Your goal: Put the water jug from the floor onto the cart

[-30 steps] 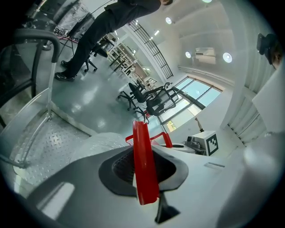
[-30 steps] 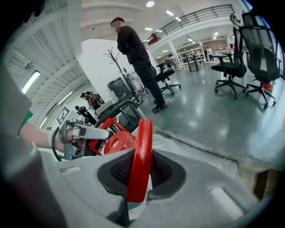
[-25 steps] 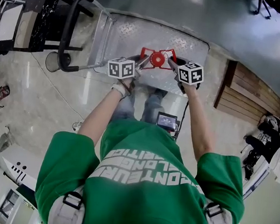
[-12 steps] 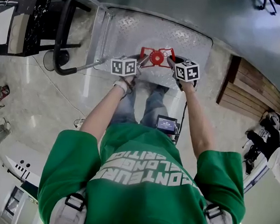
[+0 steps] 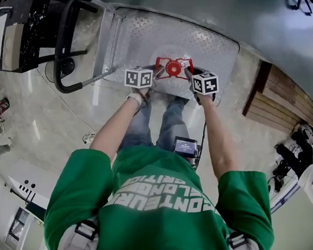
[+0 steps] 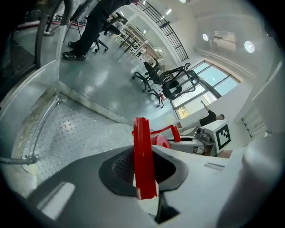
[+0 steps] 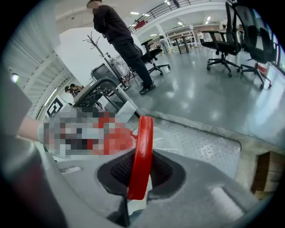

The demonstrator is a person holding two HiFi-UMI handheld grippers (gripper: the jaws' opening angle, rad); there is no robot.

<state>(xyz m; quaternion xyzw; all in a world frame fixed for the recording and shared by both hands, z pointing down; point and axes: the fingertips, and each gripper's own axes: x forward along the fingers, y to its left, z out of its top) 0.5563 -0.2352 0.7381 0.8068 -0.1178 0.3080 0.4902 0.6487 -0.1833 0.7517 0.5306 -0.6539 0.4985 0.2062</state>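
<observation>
The water jug's red carry handle (image 5: 173,69) and red cap hang over the cart's diamond-plate deck (image 5: 153,34), near its front edge; the clear body below is hard to make out. My left gripper (image 5: 156,73) is shut on the handle's left side, where a red strip (image 6: 143,164) sits pinched between its dark pads. My right gripper (image 5: 189,74) is shut on the right side, its jaws clamped on the red bar (image 7: 141,156). From the left gripper view I see the cap (image 6: 160,141) and the right gripper's marker cube (image 6: 221,136).
The cart's black push handle (image 5: 63,43) rises at the left, beside a dark rack (image 5: 23,28). A wooden pallet (image 5: 280,105) lies right of the cart. Office chairs (image 7: 236,35) and a standing person (image 7: 120,40) are on the grey floor beyond.
Both grippers have sunk toward the cart deck with the jug's handle still clamped between them. The handle looks smaller and farther from the head camera.
</observation>
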